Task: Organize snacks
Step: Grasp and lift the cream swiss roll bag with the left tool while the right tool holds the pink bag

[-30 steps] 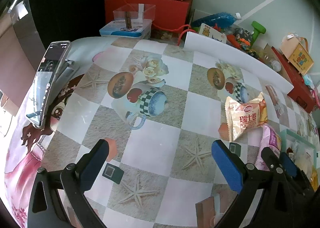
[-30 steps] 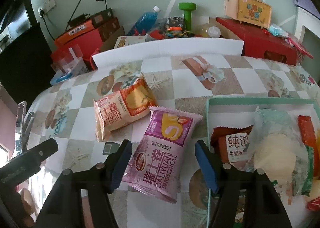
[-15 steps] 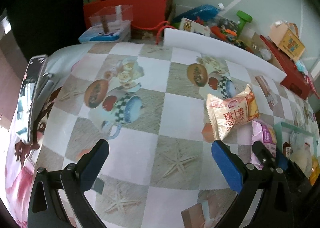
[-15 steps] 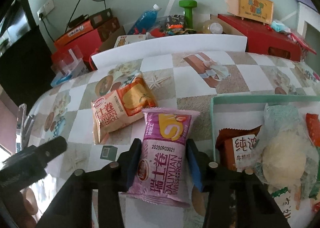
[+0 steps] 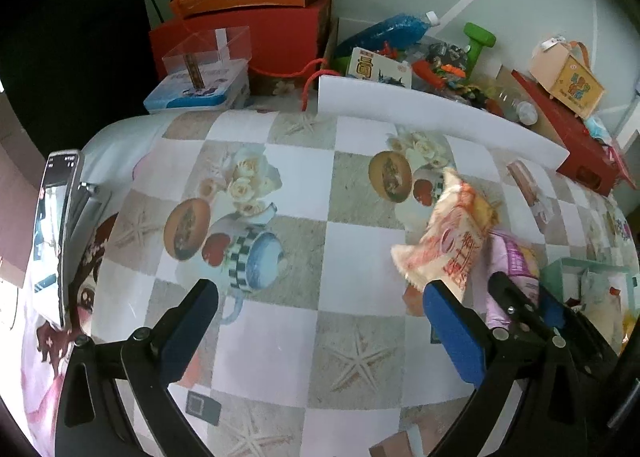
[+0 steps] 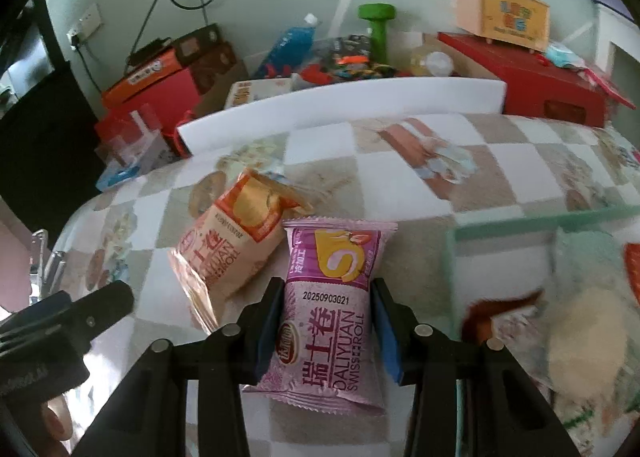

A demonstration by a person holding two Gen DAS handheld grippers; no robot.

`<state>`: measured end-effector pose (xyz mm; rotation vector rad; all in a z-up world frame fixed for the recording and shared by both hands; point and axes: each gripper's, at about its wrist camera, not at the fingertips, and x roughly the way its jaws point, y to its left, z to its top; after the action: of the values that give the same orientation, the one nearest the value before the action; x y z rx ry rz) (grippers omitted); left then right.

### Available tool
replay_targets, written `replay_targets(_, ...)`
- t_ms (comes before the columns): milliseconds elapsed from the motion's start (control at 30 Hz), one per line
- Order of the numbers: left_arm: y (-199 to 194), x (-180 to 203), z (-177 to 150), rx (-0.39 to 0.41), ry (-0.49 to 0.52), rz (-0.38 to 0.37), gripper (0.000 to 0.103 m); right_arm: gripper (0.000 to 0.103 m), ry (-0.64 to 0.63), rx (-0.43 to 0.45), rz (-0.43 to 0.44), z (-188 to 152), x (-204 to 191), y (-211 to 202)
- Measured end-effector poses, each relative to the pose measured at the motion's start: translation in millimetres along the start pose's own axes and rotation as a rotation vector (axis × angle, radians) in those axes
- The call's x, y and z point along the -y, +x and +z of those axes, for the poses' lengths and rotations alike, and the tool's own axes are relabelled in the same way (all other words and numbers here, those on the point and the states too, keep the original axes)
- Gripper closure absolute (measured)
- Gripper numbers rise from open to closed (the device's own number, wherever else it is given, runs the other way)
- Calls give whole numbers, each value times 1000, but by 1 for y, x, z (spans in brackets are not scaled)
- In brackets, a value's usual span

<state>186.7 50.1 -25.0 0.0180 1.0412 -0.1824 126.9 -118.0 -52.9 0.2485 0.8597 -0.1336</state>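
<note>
My right gripper (image 6: 326,321) is shut on a purple Swiss-roll packet (image 6: 332,297), its blue pads pressing both long sides, the packet lifted slightly off the checked tablecloth. An orange Swiss-roll packet (image 6: 236,241) lies tilted just left of it, also seen as the orange packet (image 5: 452,241) in the left wrist view. My left gripper (image 5: 320,329) hangs open over bare tablecloth, its right finger (image 5: 452,333) close to the orange packet's lower corner. The purple packet (image 5: 516,261) and right gripper (image 5: 520,309) show at the left view's right side. A green-rimmed tray (image 6: 520,225) with several snacks sits right.
A phone on a stand (image 5: 56,233) stands at the table's left edge. A white board (image 6: 340,105) runs along the back, with red boxes (image 6: 532,85), a blue bottle (image 6: 292,45), a green dumbbell (image 6: 378,25) and a clear box (image 5: 208,61) behind it.
My right gripper closed on the purple packet and raised it a little. The orange packet tipped and shifted beside it. My left gripper drifted right toward the orange packet, still open.
</note>
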Motion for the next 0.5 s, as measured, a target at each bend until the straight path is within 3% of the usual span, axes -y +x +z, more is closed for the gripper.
replay_targets(133, 3, -3, 10, -6, 2, -24, 1, 57, -29, -1, 38, 3, -10, 5)
replay_targets(500, 33, 24, 24, -73, 32, -189, 2, 57, -49, -9, 83, -1, -16, 7)
